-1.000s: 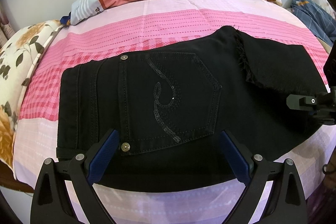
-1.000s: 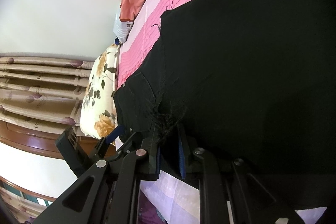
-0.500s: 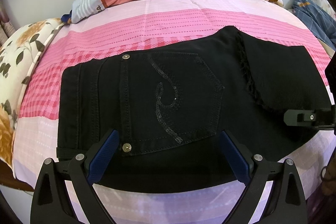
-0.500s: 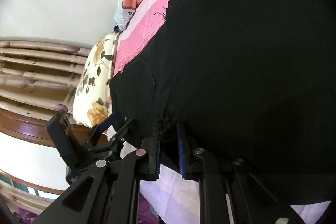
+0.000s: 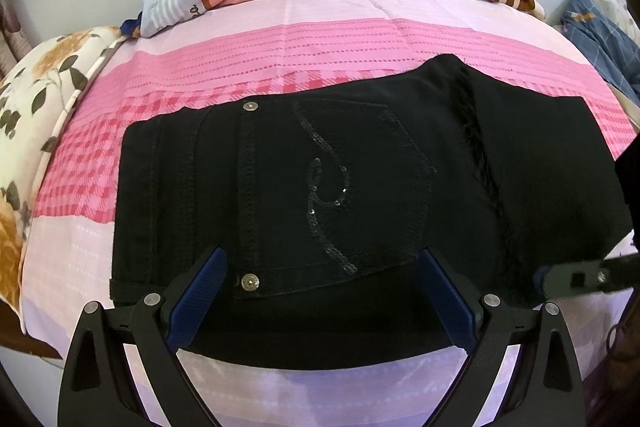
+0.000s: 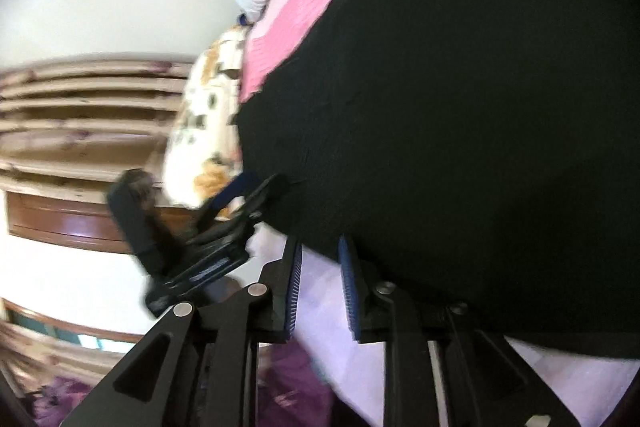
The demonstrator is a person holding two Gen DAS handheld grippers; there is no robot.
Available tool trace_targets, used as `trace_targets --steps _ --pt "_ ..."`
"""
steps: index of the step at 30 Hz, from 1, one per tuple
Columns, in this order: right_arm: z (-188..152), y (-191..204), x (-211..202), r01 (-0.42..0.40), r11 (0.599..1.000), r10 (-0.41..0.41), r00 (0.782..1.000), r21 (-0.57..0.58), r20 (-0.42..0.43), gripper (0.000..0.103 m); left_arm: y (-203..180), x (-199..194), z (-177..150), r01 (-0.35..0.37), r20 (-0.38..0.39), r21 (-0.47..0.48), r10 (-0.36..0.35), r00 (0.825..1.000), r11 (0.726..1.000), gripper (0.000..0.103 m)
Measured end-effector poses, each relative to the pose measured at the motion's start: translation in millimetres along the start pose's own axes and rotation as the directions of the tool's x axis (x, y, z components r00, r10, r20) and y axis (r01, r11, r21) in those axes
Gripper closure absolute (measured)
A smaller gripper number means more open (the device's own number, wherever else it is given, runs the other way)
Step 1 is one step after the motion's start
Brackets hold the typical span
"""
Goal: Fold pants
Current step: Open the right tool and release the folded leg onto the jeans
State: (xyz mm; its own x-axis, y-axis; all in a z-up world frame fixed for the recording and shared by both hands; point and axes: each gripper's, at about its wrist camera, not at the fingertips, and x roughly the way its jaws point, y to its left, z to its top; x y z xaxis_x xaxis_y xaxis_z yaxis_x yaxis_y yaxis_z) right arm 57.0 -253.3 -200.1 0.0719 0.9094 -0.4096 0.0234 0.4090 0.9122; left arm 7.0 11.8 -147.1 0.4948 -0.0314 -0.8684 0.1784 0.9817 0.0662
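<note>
Two grippers at the black pants on the bed: left gripper spread wide over the near edge; right gripper parted, empty, just beside the hem.

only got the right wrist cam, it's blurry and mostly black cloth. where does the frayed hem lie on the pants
observer: The frayed hem runs across the black pants, just right of the sequined back pocket, which faces up.
operator: what's the left gripper doing
observer: The left gripper is wide open, one finger on either side of that pocket's near edge.
operator: anything off to the right of the pants
observer: A blue checked cloth is bunched beyond the right end of the pink bed sheet.
</note>
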Motion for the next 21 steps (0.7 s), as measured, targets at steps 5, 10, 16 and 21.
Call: trace_targets --steps 5,10,16,21 --pt "11 1 -57 -0.071 0.997 0.069 0.980 0.007 0.187 0.060 8 -6 3 0.001 0.019 -0.025 0.000 1.000 1.000 0.007" --pt "19 -1 -96 0.122 0.992 -0.111 0.943 -0.014 0.313 0.059 18 -5 4 0.032 0.009 -0.083 -0.031 0.999 0.996 0.007" --pt "19 -4 -80 0.224 0.973 -0.199 0.938 -0.057 0.285 0.059 33 -7 6 0.053 0.007 -0.155 -0.052 0.999 0.986 0.007" --pt "12 -7 -63 0.235 0.969 -0.211 0.949 -0.080 0.235 0.059 41 -11 7 0.053 0.013 -0.186 -0.051 0.999 0.981 0.007"
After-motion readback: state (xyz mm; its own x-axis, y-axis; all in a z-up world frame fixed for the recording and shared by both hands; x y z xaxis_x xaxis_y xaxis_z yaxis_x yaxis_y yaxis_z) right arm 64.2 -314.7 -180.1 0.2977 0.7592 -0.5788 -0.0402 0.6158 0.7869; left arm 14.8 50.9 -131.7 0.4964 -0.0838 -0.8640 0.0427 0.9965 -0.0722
